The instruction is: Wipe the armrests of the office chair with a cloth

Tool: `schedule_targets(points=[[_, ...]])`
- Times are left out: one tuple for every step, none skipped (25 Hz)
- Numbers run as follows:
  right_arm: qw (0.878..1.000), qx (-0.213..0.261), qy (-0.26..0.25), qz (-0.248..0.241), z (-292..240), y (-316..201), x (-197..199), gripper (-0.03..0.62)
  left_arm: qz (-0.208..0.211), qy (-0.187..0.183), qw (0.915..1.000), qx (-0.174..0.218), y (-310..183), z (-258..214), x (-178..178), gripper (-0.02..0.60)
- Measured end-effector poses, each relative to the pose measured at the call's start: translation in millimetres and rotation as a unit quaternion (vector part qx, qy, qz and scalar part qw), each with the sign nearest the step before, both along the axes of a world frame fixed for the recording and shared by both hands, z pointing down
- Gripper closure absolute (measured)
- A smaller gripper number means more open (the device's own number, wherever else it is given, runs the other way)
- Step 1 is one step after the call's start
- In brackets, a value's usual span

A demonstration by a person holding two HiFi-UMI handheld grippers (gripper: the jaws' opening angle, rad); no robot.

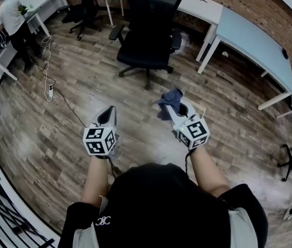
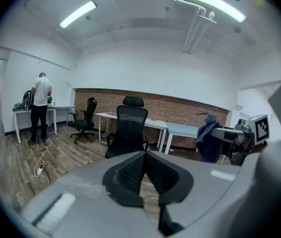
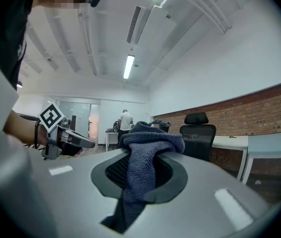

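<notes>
A black office chair (image 1: 149,30) stands on the wooden floor ahead of me, its back toward me, with a left armrest (image 1: 116,32) and a right armrest (image 1: 176,40). The chair (image 2: 129,133) also shows in the left gripper view and, farther right, the chair (image 3: 199,138) in the right gripper view. My right gripper (image 1: 171,105) is shut on a dark blue cloth (image 1: 168,100), which bunches over its jaws as the cloth (image 3: 145,165). My left gripper (image 1: 107,117) is shut and empty, its pads meeting. Both grippers are held well short of the chair.
White desks (image 1: 249,35) run along a brick wall behind the chair. A second black chair (image 1: 84,9) stands at the back left. A person (image 1: 13,22) bends at a desk on the far left. A cable with a power strip (image 1: 50,91) lies on the floor.
</notes>
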State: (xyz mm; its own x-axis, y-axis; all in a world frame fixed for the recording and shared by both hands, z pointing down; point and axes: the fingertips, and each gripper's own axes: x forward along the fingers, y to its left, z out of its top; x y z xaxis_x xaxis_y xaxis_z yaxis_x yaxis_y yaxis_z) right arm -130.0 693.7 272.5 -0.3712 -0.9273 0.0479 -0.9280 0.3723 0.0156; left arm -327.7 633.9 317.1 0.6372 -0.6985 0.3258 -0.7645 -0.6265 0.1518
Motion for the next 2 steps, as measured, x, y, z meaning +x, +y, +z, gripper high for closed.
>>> schedule_targets(points=[[1.0, -0.001, 0.0, -0.001, 0.4, -0.6, -1.9, 0.546, 0.0, 0.001, 1.0, 0.001, -0.1, 0.2, -2.0, 0.577], [1.0, -0.001, 0.0, -0.002, 0.8, -1.2, -3.9, 0.546, -0.001, 0.002, 1.0, 0.001, -0.3, 0.5, -3.9, 0.577]])
